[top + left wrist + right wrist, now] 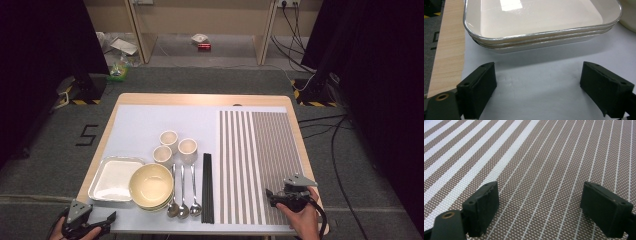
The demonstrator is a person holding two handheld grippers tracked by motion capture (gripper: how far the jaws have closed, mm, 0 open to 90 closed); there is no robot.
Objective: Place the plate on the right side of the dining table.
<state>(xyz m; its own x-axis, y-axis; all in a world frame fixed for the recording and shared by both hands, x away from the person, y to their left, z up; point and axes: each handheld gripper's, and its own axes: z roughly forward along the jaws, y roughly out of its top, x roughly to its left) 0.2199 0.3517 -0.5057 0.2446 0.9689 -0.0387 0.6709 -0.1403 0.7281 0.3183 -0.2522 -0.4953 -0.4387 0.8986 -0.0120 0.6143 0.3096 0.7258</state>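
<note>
Setup stage, nothing grabbed: your left gripper [537, 85] gapes empty before the stacked white rectangular trays [541, 22] near the surface's left edge; right gripper [539, 206] idles released over the striped mat [549, 157]. Slide in, pinch the rim.

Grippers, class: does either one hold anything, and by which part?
Nothing is held. The left gripper stands open short of the stacked trays; the right gripper stands open over the striped mat.
</note>
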